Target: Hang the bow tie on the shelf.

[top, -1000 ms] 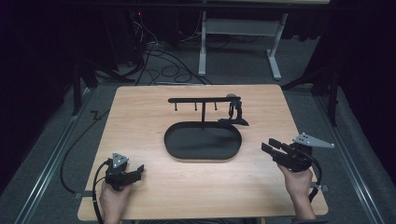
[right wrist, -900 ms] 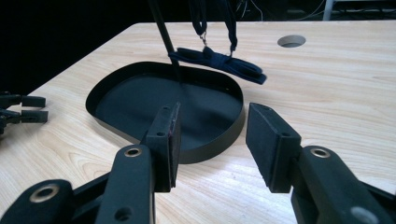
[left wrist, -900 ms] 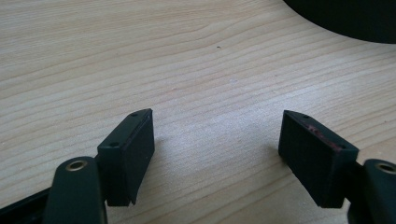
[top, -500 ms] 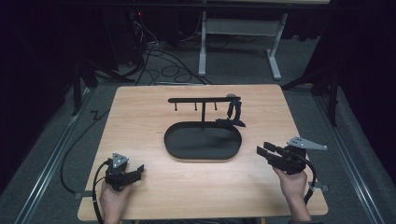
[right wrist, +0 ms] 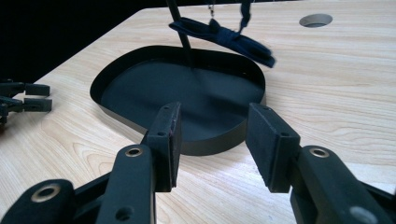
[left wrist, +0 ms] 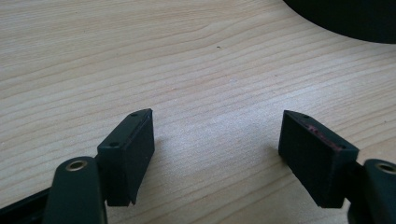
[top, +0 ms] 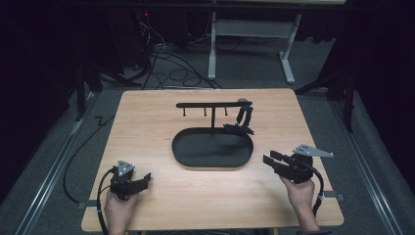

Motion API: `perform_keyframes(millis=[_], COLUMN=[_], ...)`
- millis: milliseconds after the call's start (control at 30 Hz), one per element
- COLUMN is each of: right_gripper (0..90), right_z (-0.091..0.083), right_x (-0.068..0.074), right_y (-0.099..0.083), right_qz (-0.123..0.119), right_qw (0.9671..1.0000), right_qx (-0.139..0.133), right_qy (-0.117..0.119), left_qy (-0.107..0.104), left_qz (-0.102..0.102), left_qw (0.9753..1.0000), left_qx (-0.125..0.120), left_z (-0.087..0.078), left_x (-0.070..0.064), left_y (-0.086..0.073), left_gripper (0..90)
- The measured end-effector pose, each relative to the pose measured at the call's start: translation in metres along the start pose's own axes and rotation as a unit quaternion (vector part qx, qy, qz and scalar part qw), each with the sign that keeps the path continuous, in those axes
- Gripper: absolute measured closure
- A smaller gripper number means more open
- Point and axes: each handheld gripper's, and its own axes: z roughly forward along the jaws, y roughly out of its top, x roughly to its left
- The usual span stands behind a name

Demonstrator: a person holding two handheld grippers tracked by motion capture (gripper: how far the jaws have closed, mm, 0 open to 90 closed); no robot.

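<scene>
Left gripper [top: 143, 178]: I hold it low at the table's near left corner, resting on or just above the wood. In its own view [left wrist: 217, 154] the jaws stand wide apart with bare wood between them, nothing gripped.
Left hand [top: 117, 210]: it comes in from the bottom edge, wrapped round the gripper's handle; the cable loops off to the left.
Table [top: 147, 122]: light wood grain, with dark floor and loose cables beyond its far edge.
Tray [top: 211, 149]: a black oval dish with a low rim, mid-table, between my two grippers and well apart from the left one. A dark edge of it [left wrist: 345, 21] shows at the top right of the left gripper view.
Stand [top: 213, 105]: a black bar with small hooks on a thin post that rises from the tray's far side.
Strap [top: 243, 120]: a dark item hanging from the bar's right end, its lower part lying over the tray's far right rim. In the right gripper view [right wrist: 224, 37] it reaches across that rim.
Right gripper [top: 268, 159]: I hold it near the tray's right end, pointed at it, not touching. In its own view [right wrist: 212, 144] the jaws are parted and empty, framing the near rim [right wrist: 210, 142].
Right hand [top: 299, 192]: at the near right, gripping the handle.
</scene>
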Motion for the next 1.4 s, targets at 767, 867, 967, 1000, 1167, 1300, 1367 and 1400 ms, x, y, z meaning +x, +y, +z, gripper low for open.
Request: perform_keyframes(millis=[767,867,967,1000,1167,1300,1367,1400], right_gripper=[57.6,57.6,57.6,57.6,57.6,57.7,57.9,57.9], right_z=[0.023,0.025,0.027,0.028,0.031,0.037,0.039,0.039], right_x=[0.007,0.007,0.007,0.007,0.008,0.007,0.006,0.006], right_y=[-0.005,-0.006,-0.006,-0.007,-0.008,-0.012,-0.014,-0.014], right_qz=[-0.004,-0.004,-0.003,-0.003,-0.005,-0.006,-0.004,-0.004], right_qw=[0.9997,0.9996,0.9996,0.9995,0.9994,0.9992,0.999,0.999], right_qx=[0.025,0.027,0.029,0.031,0.033,0.041,0.043,0.043], right_qy=[0.008,0.008,0.008,0.008,0.007,0.003,0.003,0.003], left_qy=[-0.001,-0.001,-0.001,-0.001,-0.001,-0.001,-0.001,-0.001], left_qz=[-0.001,-0.001,-0.001,-0.001,-0.001,-0.001,-0.001,-0.001], left_qw=[1.0,1.0,1.0,1.0,1.0,1.0,1.0,1.0], left_qx=[0.0,0.0,0.0,0.0,-0.001,-0.001,0.0,0.0], left_z=[0.0,0.0,0.0,0.0,0.0,0.0,0.0,0.0], left_x=[0.0,0.0,0.0,0.0,0.0,0.0,0.0,0.0], left_y=[0.0,0.0,0.0,0.0,0.0,0.0,0.0,0.0], left_gripper=[27.2,27.2,27.2,27.2,27.2,27.2,27.3,27.2])
